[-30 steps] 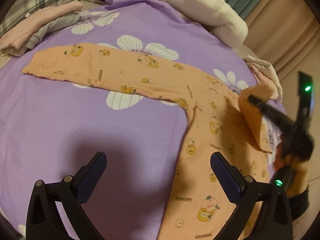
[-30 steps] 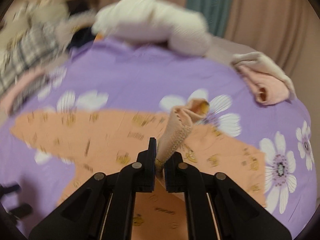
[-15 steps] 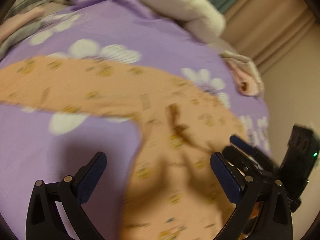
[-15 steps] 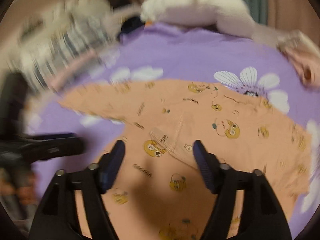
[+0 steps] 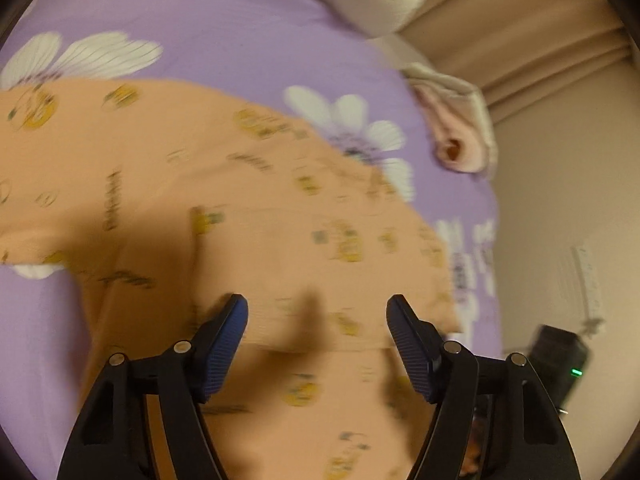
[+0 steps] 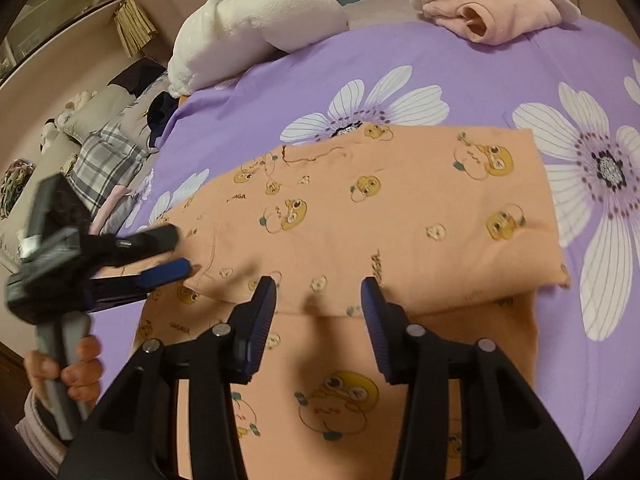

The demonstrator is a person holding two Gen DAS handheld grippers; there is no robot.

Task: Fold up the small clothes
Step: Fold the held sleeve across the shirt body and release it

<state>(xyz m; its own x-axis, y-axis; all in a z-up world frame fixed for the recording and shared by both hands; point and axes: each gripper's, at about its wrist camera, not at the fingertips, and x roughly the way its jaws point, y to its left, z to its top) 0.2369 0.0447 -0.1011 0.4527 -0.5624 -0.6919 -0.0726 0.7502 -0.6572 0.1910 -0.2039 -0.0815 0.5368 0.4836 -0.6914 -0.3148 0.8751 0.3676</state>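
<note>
Garment: orange printed garment [image 6: 360, 216] lies on the purple sheet [image 6: 280, 80], one flap folded over.
Left gripper [image 5: 316, 320]: closing, nothing pinched.
Right gripper [image 6: 318, 300]: closing at the fold edge, empty.
Risk: I might grab one layer and undo the fold.

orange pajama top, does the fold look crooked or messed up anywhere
Nothing stands out. The orange pajama top lies flat on the purple sheet, its folded-over flap ending in a fairly straight edge. Neither gripper holds cloth.

We see a purple flowered bedsheet [image 6: 460, 52], a white fluffy blanket [image 6: 256, 24], and a plaid cloth [image 6: 104, 160] at the bed's edge.
</note>
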